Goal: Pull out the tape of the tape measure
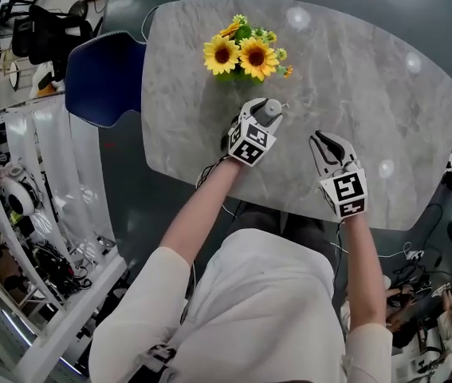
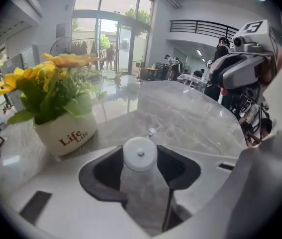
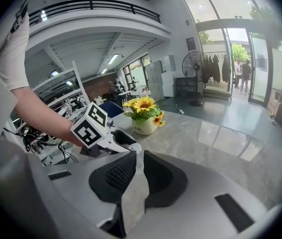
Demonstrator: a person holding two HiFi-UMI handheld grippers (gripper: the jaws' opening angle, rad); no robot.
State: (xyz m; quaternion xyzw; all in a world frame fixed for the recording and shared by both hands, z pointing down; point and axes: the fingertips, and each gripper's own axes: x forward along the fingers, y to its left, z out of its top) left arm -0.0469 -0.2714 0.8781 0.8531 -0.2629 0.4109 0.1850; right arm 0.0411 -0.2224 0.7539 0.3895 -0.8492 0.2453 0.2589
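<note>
**Tape measure clamped, tape not yet pulled**

At the middle of the head view, the left tongs gripped the small round white tape measure over the grey marble-look table, just below the yellow sunflowers in a white pot. At lower right, the right tongs stood slightly parted and empty. A clean pull likely required a firm, unmoving left hold while the right pinched the tape's end and drew it out straight.

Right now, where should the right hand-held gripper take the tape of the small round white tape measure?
Likely the small metal tab beyond the tape measure, on the side away from the left hand-held gripper. Come from that far side, jaws across the tab; the round case sits between that gripper's jaws.
</note>
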